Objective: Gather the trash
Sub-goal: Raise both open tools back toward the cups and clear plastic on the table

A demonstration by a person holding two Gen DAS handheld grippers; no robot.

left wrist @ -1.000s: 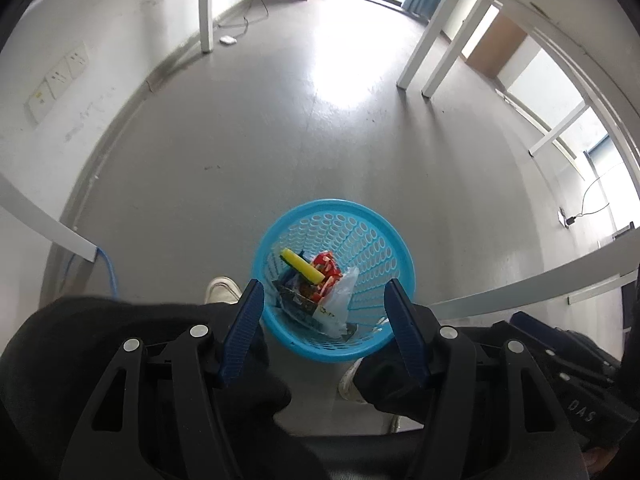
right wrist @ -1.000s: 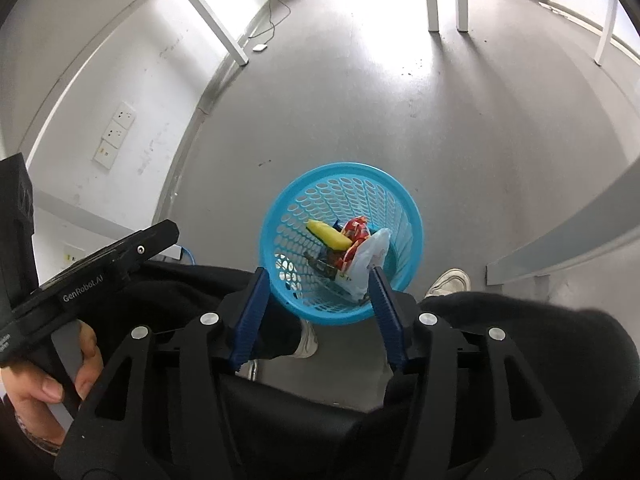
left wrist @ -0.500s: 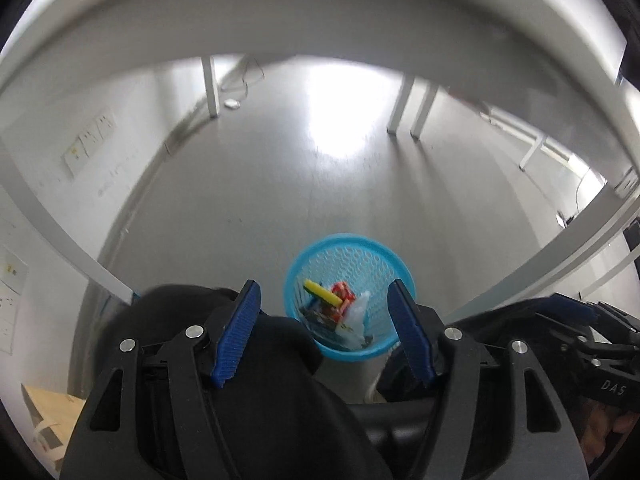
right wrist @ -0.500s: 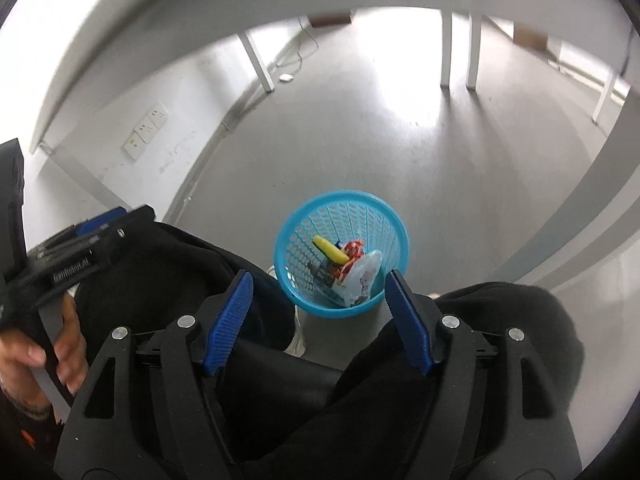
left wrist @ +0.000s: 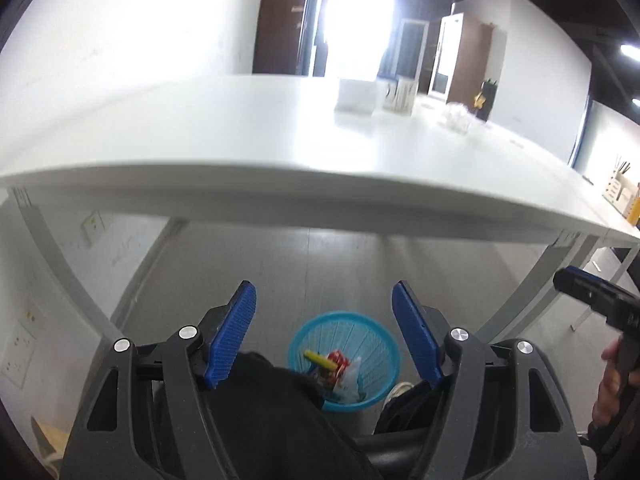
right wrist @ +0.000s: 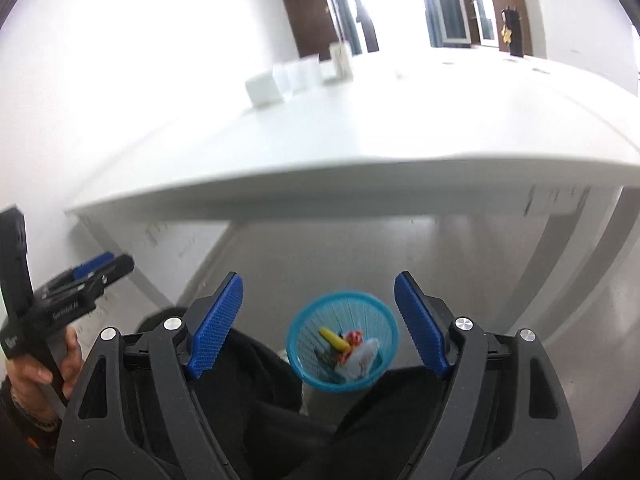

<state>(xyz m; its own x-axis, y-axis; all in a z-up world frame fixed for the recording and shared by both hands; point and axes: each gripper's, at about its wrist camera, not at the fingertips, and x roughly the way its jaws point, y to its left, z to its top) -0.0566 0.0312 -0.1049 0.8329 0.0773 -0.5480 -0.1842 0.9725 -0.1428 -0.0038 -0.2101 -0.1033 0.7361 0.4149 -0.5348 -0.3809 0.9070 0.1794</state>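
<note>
The round blue perforated plastic waste basket [left wrist: 345, 360] sat on the grey floor far below and between the fingers of both grippers, already holding a yellow stick-shaped wrapper [right wrist: 334, 339], a red crinkly packet [left wrist: 337, 361] and a clear plastic bag [right wrist: 362, 358]. Both the left gripper [left wrist: 324, 334] and right gripper [right wrist: 318, 324] had their blue ribbed pads spreading wider with nothing between them, so I'd reckon the smart move was scanning the white tabletop [left wrist: 280, 140] ahead for leftover trash before reaching. Compared to a second back, the basket looked much smaller and the tabletop, unseen then, now filled the view above the fingertips.
</note>
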